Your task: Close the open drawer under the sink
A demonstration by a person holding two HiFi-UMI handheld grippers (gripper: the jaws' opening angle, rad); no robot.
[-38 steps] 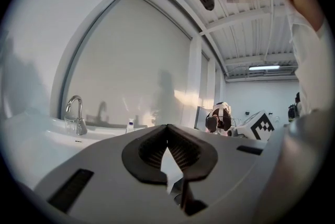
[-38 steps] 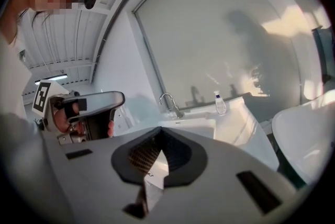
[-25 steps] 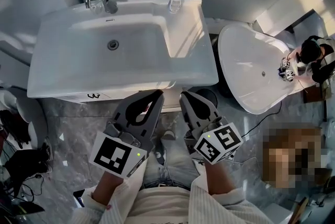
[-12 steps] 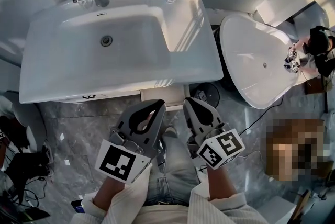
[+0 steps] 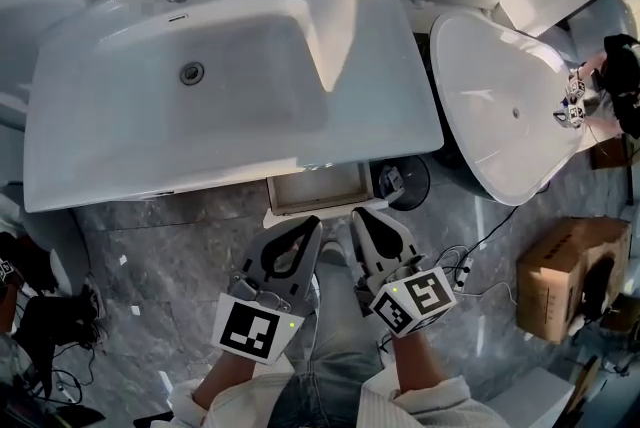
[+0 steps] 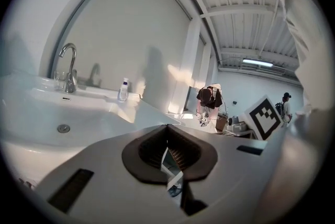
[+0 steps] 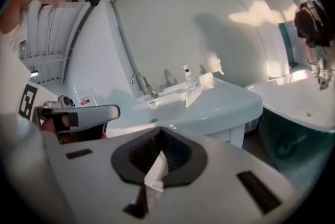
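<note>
Only the head view shows the drawer (image 5: 318, 188), open just beneath the sink (image 5: 400, 116), its far part hidden. The left gripper (image 5: 308, 228) and right gripper (image 5: 358, 216) hover near it, jaws together, empty.

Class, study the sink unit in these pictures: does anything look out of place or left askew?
Yes: the drawer under the sink stands pulled out past the sink's front edge, with its inside showing. The left gripper and right gripper, both shut and empty, are short of it.
</note>
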